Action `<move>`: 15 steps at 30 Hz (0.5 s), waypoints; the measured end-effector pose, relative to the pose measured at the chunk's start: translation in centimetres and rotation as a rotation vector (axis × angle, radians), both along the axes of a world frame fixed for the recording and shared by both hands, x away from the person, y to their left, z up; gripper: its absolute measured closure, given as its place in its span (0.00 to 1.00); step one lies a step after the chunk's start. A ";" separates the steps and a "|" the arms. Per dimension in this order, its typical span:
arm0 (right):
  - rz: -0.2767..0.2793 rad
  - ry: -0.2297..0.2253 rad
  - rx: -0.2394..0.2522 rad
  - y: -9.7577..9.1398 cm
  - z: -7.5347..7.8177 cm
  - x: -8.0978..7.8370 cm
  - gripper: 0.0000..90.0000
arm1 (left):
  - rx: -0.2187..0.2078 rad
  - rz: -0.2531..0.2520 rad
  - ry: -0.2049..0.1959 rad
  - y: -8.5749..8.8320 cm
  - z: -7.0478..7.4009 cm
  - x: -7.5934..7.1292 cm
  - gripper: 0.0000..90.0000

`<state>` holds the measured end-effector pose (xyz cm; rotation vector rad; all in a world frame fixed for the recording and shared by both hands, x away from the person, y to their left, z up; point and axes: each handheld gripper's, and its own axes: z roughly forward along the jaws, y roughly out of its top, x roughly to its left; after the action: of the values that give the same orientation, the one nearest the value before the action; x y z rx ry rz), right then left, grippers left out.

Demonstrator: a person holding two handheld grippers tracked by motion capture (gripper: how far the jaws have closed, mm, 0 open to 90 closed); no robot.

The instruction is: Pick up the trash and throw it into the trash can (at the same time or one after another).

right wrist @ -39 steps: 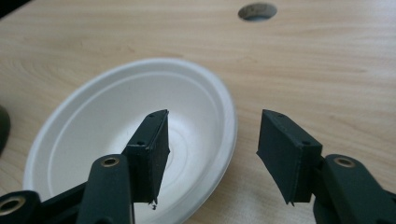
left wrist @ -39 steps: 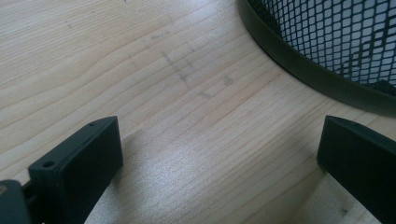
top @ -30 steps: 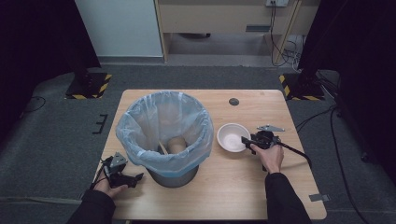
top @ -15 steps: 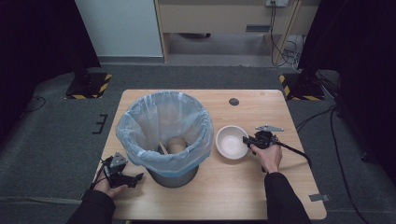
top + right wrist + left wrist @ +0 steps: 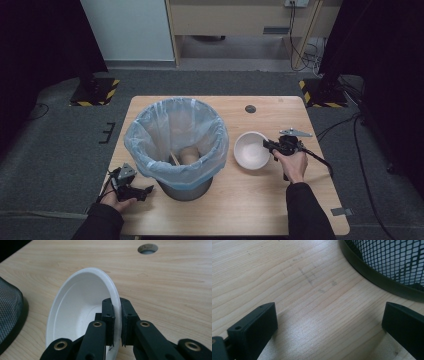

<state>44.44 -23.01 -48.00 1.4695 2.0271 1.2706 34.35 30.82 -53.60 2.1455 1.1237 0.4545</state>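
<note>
Right tool (image 5: pixel 117 315) clamped on rim of white round paper bowl (image 5: pixel 80 312), near table (image 5: pixel 280 210) right edge. Left tool (image 5: pixel 329 322) jaws wide apart, beside black mesh bin (image 5: pixel 392 267) with blue plastic liner.

wood table (image 5: pixel 260 210) w/ lined mesh bin (image 5: pixel 176 145) (left), white bowl (image 5: pixel 251 150) beside.

The white bowl (image 5: pixel 251 149) has tipped: a second ago it sat flat near the table's right edge, now its right rim is raised and its opening leans toward the lined bin (image 5: pixel 176 145). The right gripper (image 5: pixel 270 145), clamped on that rim, has lifted slightly with it
</note>
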 end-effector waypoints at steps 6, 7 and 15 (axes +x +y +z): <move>-0.022 -0.027 0.034 -0.8 1.0 -0.2 0.93 | 0.000 0.000 0.000 0.0 0.0 0.0 0.00; -0.027 -0.037 0.041 -1.0 1.2 -0.2 0.93 | 0.000 0.000 0.000 0.0 0.0 0.0 0.00; -0.067 -0.081 0.080 -2.1 2.1 -0.5 0.93 | 0.000 0.000 0.000 0.0 0.0 0.0 0.00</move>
<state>43.92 -25.11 -45.86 1.4830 1.8798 1.3753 34.35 30.82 -53.60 2.1455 1.1235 0.4543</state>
